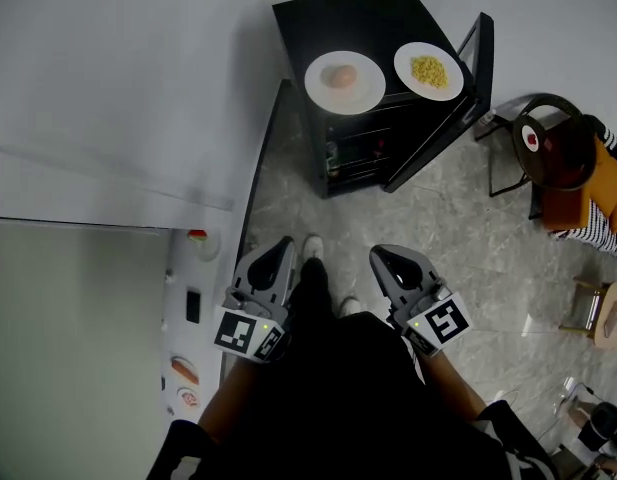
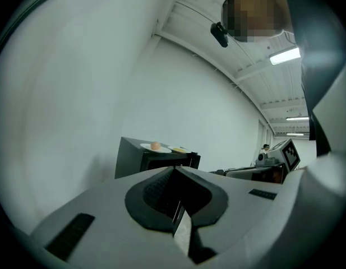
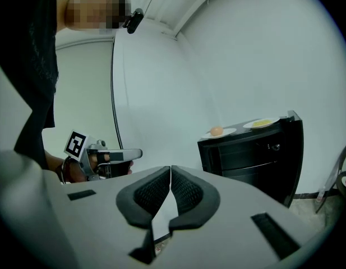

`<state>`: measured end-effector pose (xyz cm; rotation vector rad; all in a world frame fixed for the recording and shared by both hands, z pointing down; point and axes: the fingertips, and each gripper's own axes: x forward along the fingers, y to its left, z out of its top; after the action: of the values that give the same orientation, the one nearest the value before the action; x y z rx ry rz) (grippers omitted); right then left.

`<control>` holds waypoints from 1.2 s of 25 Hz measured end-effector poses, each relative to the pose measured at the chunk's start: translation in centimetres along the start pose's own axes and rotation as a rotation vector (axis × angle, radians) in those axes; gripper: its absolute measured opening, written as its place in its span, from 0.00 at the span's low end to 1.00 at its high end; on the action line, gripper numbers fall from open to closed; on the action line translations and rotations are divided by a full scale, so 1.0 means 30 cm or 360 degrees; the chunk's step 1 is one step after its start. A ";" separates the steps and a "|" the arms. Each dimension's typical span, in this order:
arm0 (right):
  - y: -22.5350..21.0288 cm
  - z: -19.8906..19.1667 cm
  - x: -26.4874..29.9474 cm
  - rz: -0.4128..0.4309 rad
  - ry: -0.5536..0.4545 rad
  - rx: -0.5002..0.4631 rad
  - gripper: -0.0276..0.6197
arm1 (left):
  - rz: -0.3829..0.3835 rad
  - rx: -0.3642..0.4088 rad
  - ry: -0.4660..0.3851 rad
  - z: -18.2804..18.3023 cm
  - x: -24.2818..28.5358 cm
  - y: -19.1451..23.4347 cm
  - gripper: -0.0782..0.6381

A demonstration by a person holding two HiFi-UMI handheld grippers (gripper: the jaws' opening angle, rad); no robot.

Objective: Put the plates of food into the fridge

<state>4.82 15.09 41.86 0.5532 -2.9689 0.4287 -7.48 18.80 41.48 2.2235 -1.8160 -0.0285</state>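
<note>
Bare white-walled lab, black fridge (image 1: 373,13)

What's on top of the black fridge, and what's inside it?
On the fridge sit two plates: the left plate holds a round peach-coloured item, the right plate yellow food. The door stands open, but the dark interior's contents can't be made out.

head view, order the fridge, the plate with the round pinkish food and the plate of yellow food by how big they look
1. fridge, plainly largest.
2 and 3. plate with the round pinkish food and plate of yellow food look nearly alike; the first maybe slightly wider, too close to rank.
</note>
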 end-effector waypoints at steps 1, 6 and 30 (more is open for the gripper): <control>-0.010 0.009 0.032 0.0001 0.0002 0.0007 0.08 | -0.0004 -0.0011 0.0000 0.007 0.020 0.027 0.14; -0.069 0.042 0.174 0.0011 -0.0030 0.0183 0.08 | -0.0056 -0.0038 0.0030 0.036 0.099 0.130 0.14; -0.404 0.150 0.456 -0.0027 -0.0353 0.1355 0.22 | -0.0277 -0.0022 0.0090 0.162 0.384 0.330 0.14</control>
<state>-3.65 -1.70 42.58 0.7093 -2.8454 1.7508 -15.41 4.96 40.73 2.3413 -1.5849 -0.0121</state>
